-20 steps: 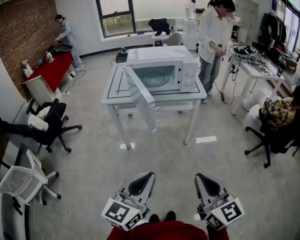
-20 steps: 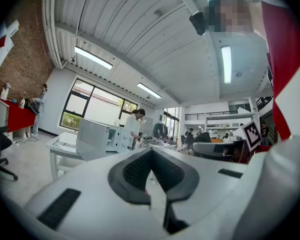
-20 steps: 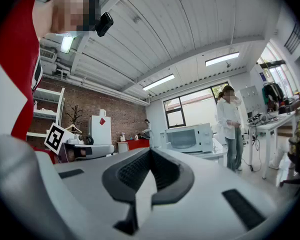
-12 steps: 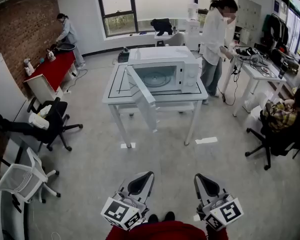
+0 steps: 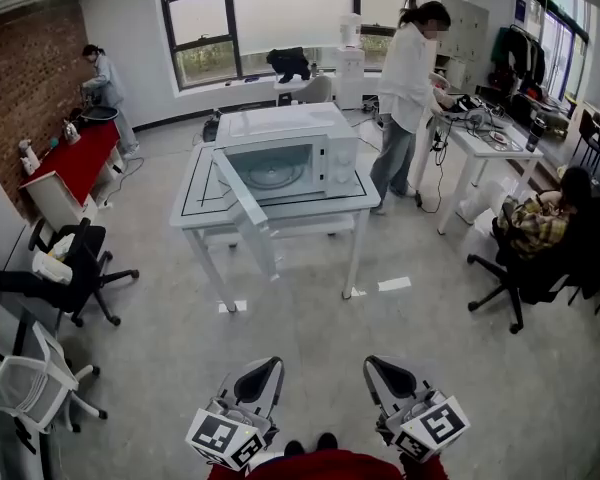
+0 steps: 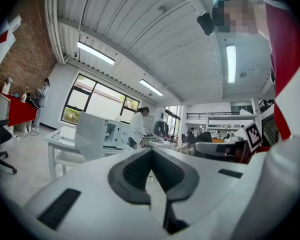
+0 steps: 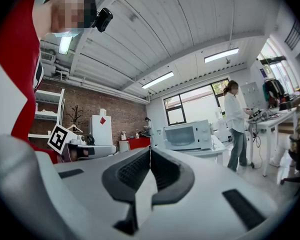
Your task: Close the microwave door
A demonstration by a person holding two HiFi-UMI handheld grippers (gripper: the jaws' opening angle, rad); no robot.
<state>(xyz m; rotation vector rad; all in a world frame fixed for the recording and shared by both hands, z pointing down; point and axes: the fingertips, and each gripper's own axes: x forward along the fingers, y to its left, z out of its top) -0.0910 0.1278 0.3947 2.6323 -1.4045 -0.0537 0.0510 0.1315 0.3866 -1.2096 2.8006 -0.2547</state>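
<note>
Scarcely any ground has been gained toward the microwave (image 5: pixel 280 158). Its door (image 5: pixel 245 208) is left open, well apart from left tongs (image 5: pixel 263 366) and right tongs (image 5: pixel 380 364), both pressed closed and empty.

Microwave (image 5: pixel 290 146) on table (image 5: pixel 202 186), office chair (image 5: pixel 75 265) left, desk (image 5: pixel 486 140) right

White microwave (image 5: pixel 290 148), black-lined white table (image 5: pixel 202 183), red-brown brick wall (image 5: pixel 30 68).
</note>
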